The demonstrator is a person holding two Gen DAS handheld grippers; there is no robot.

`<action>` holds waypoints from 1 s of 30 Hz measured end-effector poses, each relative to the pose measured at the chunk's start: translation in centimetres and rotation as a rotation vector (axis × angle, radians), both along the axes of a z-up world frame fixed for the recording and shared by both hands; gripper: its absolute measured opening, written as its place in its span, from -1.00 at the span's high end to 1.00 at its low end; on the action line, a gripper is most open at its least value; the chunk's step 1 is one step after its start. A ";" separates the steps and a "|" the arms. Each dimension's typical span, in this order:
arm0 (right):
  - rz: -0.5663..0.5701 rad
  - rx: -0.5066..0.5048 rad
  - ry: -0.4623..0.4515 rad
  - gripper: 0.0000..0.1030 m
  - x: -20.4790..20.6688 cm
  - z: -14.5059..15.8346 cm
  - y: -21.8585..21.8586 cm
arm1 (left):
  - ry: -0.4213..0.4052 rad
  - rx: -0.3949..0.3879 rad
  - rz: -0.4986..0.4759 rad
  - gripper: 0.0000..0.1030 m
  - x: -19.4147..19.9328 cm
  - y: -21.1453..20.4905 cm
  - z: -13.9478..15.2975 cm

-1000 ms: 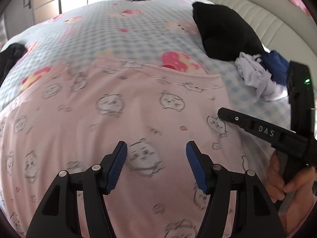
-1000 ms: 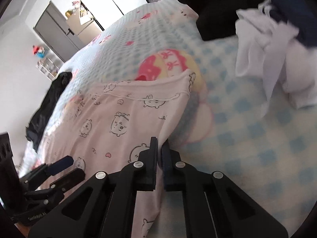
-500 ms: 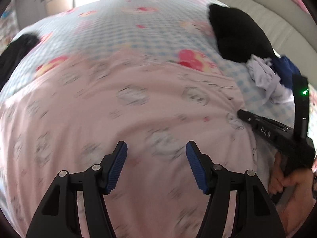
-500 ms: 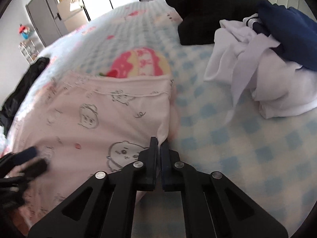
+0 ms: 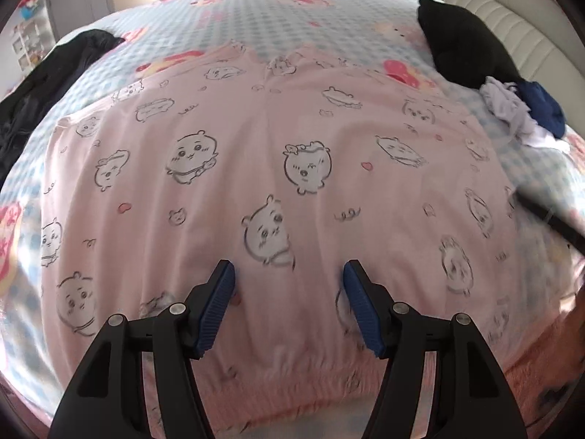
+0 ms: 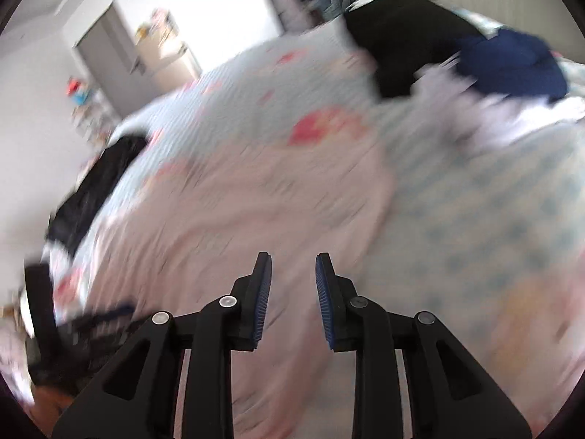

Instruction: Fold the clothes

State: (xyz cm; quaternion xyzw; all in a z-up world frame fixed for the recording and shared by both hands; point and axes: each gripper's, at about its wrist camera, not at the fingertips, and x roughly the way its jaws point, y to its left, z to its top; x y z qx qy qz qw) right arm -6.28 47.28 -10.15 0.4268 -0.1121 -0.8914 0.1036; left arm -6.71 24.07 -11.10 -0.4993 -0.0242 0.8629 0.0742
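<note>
A pink garment (image 5: 263, 153) printed with cartoon faces lies spread flat on the checked bedspread (image 5: 278, 18). My left gripper (image 5: 289, 285) hovers open above its near hem, with nothing between the blue pads. The right wrist view is heavily blurred; there the same pink garment (image 6: 226, 219) lies below my right gripper (image 6: 293, 285), which is open and holds nothing. The blurred black tip of the right gripper (image 5: 548, 216) shows at the garment's right edge in the left wrist view.
A black garment (image 5: 464, 51), a white one (image 5: 508, 106) and a dark blue one (image 5: 541, 109) are piled at the far right by the padded headboard (image 5: 512, 11). Another dark garment (image 5: 44, 84) lies at the left edge of the bed. Cabinets (image 6: 120, 58) stand beyond.
My right gripper let go of the pink garment's edge and opened, then swung back. The left gripper pulled back, so the whole garment now shows spread flat.
</note>
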 end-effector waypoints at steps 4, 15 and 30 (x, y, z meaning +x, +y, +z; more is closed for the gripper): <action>0.036 0.090 -0.040 0.52 1.8 -1.5 -2.5 | 0.018 0.062 0.086 -0.24 1.2 -4.3 0.9; 0.054 0.267 -0.122 0.52 6.3 -4.0 -5.9 | -0.022 -0.100 0.004 -0.25 7.0 -6.3 -0.8; 0.066 0.216 -0.043 0.34 10.0 -4.3 -8.8 | -0.006 0.074 0.270 -0.14 10.4 -14.5 -1.9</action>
